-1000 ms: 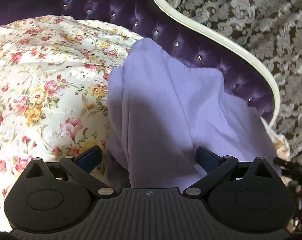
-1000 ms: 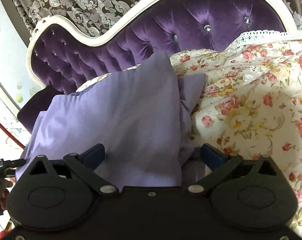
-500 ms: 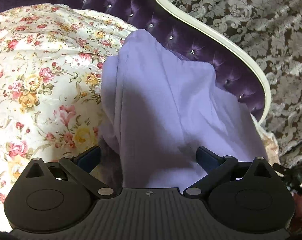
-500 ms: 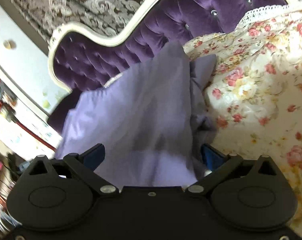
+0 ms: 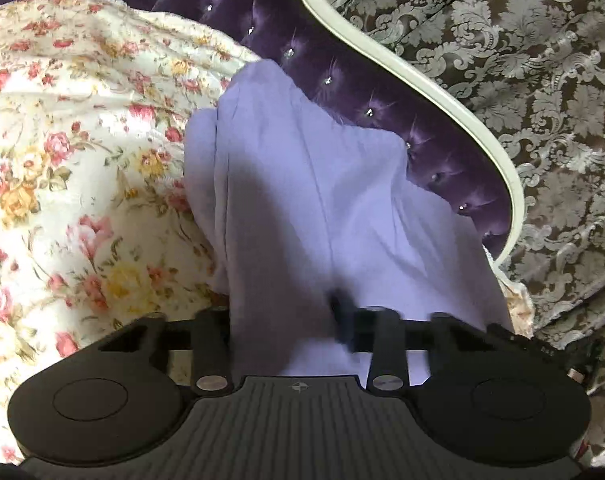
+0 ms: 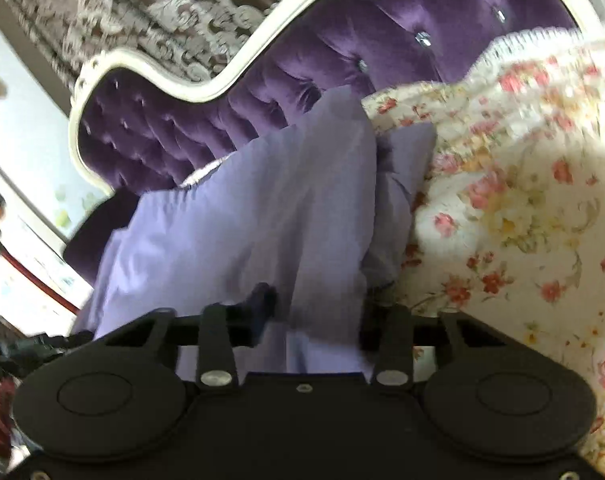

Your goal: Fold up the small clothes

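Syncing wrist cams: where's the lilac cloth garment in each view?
Left wrist: lilac cloth garment centre, floral bedspread on its left.
Right wrist: garment centre-left, bedspread on its right.
Shared landmark: purple tufted headboard behind it.

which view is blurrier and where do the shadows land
Right wrist view: smeared by motion, worst on the curtain and floral bedspread. Left wrist view: mostly sharp, only the left gripper blurs while closing on the lilac garment, which carries a dark shadow down its left half.
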A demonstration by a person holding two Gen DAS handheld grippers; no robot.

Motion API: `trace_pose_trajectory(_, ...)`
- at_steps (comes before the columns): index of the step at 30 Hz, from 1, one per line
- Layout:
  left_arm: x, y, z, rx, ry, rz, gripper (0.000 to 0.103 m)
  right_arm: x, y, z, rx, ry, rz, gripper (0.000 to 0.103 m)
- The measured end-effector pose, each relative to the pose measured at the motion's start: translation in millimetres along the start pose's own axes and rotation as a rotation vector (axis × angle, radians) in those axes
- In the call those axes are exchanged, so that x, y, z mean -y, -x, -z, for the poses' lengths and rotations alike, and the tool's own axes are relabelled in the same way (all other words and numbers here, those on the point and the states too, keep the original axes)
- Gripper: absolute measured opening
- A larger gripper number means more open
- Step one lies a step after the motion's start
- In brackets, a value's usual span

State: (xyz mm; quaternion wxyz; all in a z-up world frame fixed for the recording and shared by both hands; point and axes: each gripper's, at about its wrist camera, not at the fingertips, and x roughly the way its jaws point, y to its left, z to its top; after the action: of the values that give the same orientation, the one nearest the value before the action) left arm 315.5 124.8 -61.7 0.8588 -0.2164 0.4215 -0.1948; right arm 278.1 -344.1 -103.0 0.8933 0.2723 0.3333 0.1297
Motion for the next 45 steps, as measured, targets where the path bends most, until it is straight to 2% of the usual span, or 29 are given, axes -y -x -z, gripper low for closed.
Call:
trace_pose_trajectory(3, 6, 3, 0, -0.015, -0.03, -0.006, 0.027, -11, 5, -3, -0.01, 0.006, 0.016, 0.031)
trace_pose_trajectory(5, 6, 10, 1, -0.024, -0.022, 0.007, 0.026, -10, 14, -5, -0.011, -0.01, 0.0, 0.029)
trace_pose_trajectory(13, 10, 51, 32, -0.054, -0.006, 0.065, 0.026, -16, 52, 18, -0.072, -0.046, -0.056, 0.028)
trace_pose_trajectory(18, 23, 86, 63, -0.068, -0.01, 0.075, 0.026, -24, 83, 40, -0.122, -0.06, -0.07, 0.028)
trace_pose_trajectory(24, 21, 118, 98, -0.082, 0.04, 0.086, 0.027, -31, 118, 63, -0.189, -0.078, -0.094, 0.029)
trace_pose_trajectory(26, 20, 118, 103, -0.071, 0.027, 0.047, 0.033, -34, 121, 69, -0.178, -0.052, -0.048, 0.035)
trace_pose_trajectory(28, 19, 112, 107, -0.048, 0.01, -0.014, 0.043, -41, 119, 74, -0.144, 0.004, 0.032, 0.044)
trace_pose_trajectory(29, 21, 109, 109, -0.031, -0.018, -0.065, 0.052, -45, 117, 76, -0.121, 0.038, 0.075, 0.048)
trace_pose_trajectory(31, 29, 108, 112, 0.018, -0.088, -0.178, 0.06, -54, 116, 81, -0.068, 0.107, 0.159, 0.058)
trace_pose_trajectory(33, 43, 116, 113, 0.105, -0.152, -0.281, 0.06, -62, 118, 86, -0.017, 0.181, 0.224, 0.059)
trace_pose_trajectory(35, 59, 128, 113, 0.204, -0.214, -0.365, 0.061, -73, 122, 89, 0.045, 0.235, 0.278, 0.068)
trace_pose_trajectory(36, 69, 134, 111, 0.249, -0.243, -0.394, 0.063, -79, 125, 91, 0.078, 0.267, 0.294, 0.077)
trace_pose_trajectory(38, 92, 140, 105, 0.306, -0.295, -0.406, 0.074, -92, 128, 92, 0.149, 0.339, 0.32, 0.078)
trace_pose_trajectory(41, 126, 133, 99, 0.327, -0.367, -0.396, 0.078, -113, 124, 91, 0.196, 0.419, 0.303, 0.079)
trace_pose_trajectory(45, 161, 99, 95, 0.297, -0.439, -0.357, 0.078, -145, 102, 90, 0.2, 0.497, 0.243, 0.083)
